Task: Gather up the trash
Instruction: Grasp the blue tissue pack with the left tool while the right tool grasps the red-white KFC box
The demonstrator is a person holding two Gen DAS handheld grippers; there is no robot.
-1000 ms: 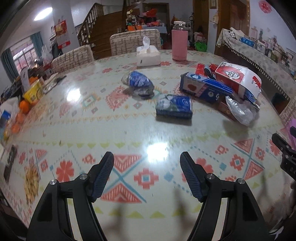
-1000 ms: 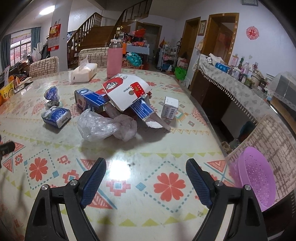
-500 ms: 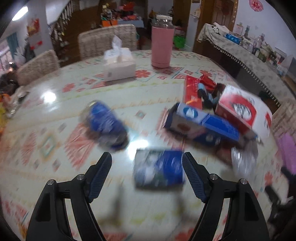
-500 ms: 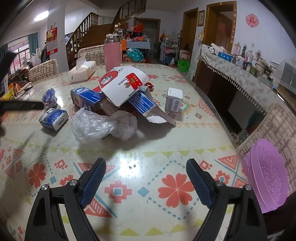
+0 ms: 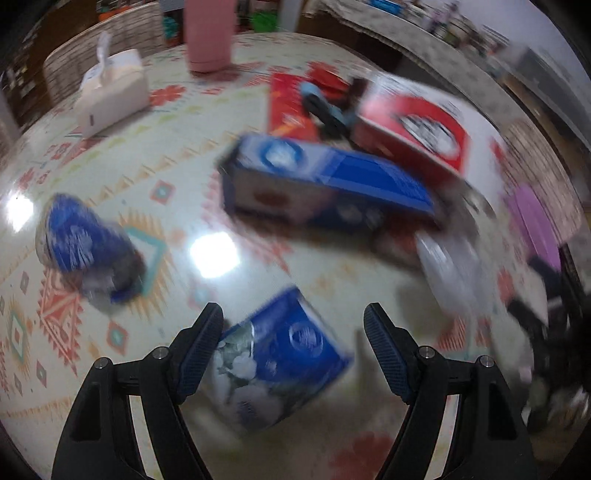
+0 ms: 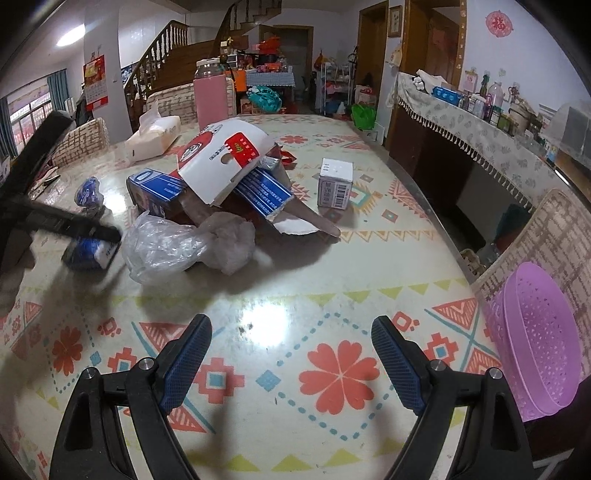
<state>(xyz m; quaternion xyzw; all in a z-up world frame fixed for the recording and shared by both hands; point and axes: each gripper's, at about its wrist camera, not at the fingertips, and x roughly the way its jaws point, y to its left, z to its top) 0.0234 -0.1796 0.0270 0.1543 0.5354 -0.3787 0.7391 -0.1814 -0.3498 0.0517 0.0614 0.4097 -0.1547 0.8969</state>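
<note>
From where I stand, the bench (image 6: 369,273) is a round one under a glossy patterned cloth of red flowers and triangles, with a ceiling light (image 6: 74,35) glaring off its surface. Woven chairs (image 6: 170,105) stand at its far edge, and behind them a wooden staircase (image 6: 166,48) climbs the white wall, beside a curtained window (image 6: 29,107) at far left. To my right I note wooden doors (image 6: 373,55) and a long sideboard (image 6: 480,136) draped in a fringed leaf-print cloth, crowded with bottles.
</note>
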